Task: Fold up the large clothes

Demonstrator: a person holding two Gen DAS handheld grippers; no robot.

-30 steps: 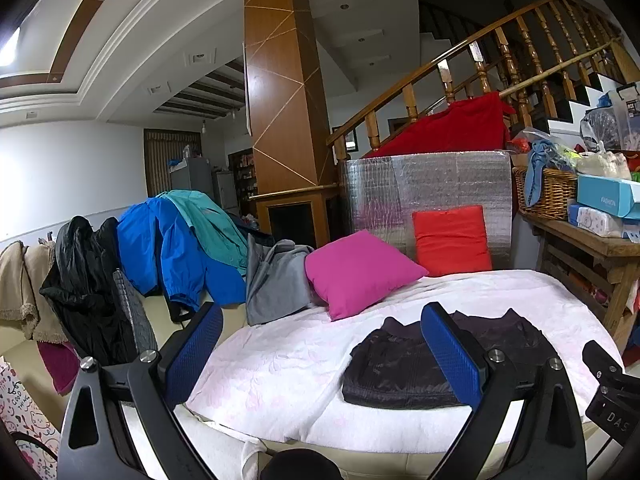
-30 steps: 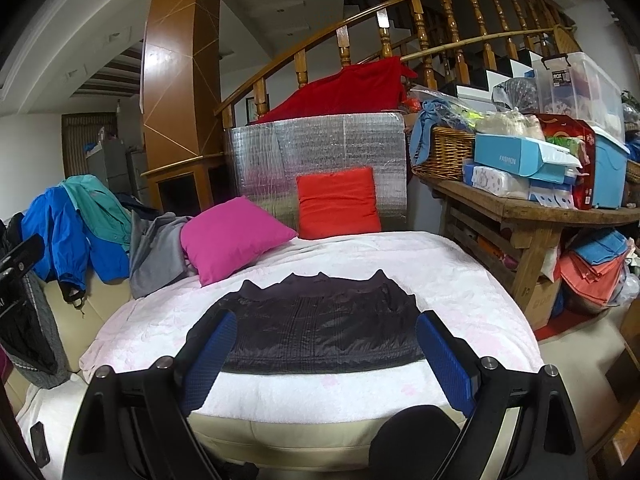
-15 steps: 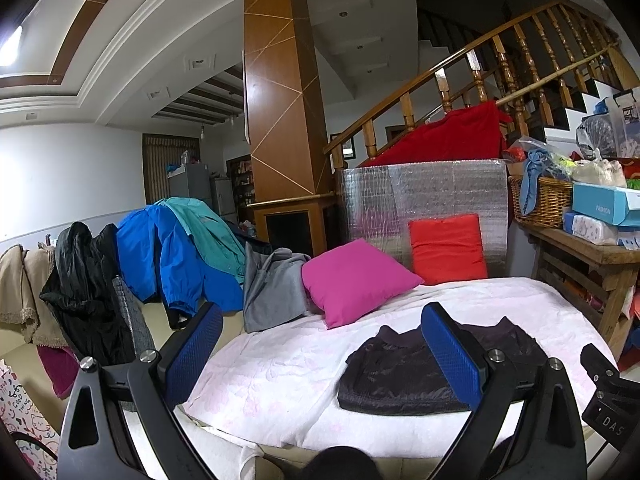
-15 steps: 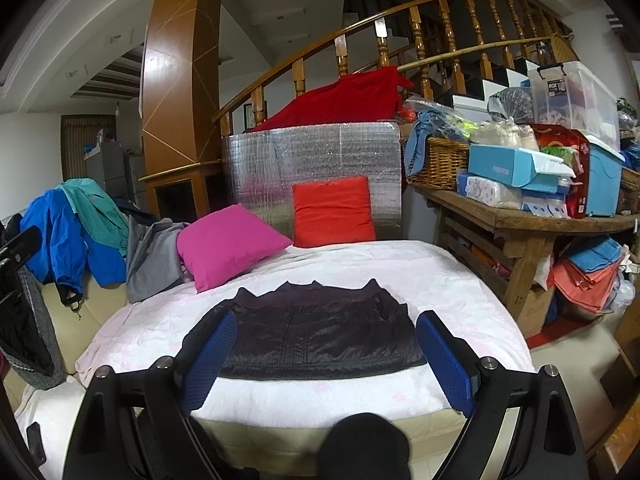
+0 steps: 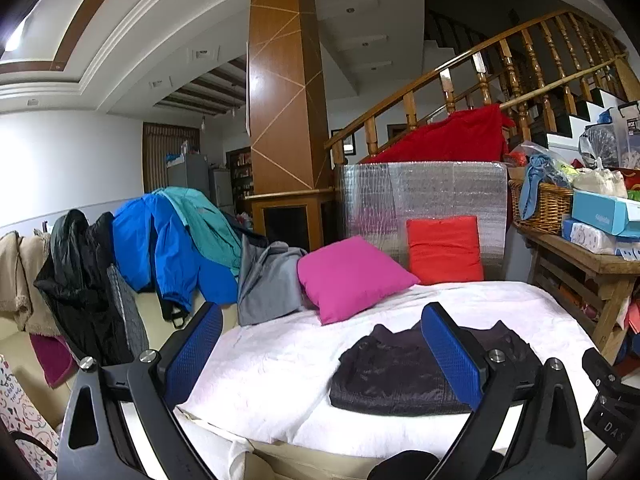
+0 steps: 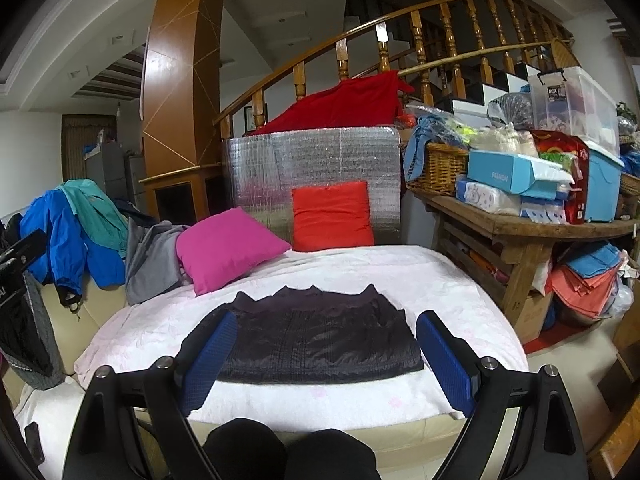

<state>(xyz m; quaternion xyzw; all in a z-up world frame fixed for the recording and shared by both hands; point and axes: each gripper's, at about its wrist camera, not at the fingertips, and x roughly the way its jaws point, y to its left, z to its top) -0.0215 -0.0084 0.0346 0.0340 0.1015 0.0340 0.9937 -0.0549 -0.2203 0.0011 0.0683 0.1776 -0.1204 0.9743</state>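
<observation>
At the far left of my left camera's view, coats hang in a row over the sofa back: a beige one (image 5: 16,276), a black jacket (image 5: 76,280), then a blue jacket (image 5: 160,256) with a teal one (image 5: 200,224) draped over its shoulder. A grey garment (image 5: 268,284) slumps next to them, touching the pink cushion (image 5: 352,276).

My left gripper (image 5: 324,344) stands wide open with nothing between its blue pads; through the gap I see only the white bedspread (image 5: 272,364). My right gripper (image 6: 326,364) is also spread wide and holds nothing. Both hang at the near edge of the bed, clear of the cloth.

The dark folded garment (image 6: 316,340) lies flat on the bedspread near the front edge, in the middle of my right camera's view and framed between that gripper's pads without touching them. Its far edge shows a scalloped, collar-like outline. In the left view, part of it sits behind my right-hand finger.

Farther back, the pink cushion leans left of the red cushion (image 6: 332,216), which stands against a silver quilted panel (image 6: 312,160). A red cloth (image 6: 340,104) is heaped above that panel under the wooden stair railing (image 6: 420,40).

On the right stands a wooden table (image 6: 520,224) loaded with a wicker basket (image 6: 436,168), blue boxes (image 6: 508,176) and a clear storage bin (image 6: 572,100).
</observation>
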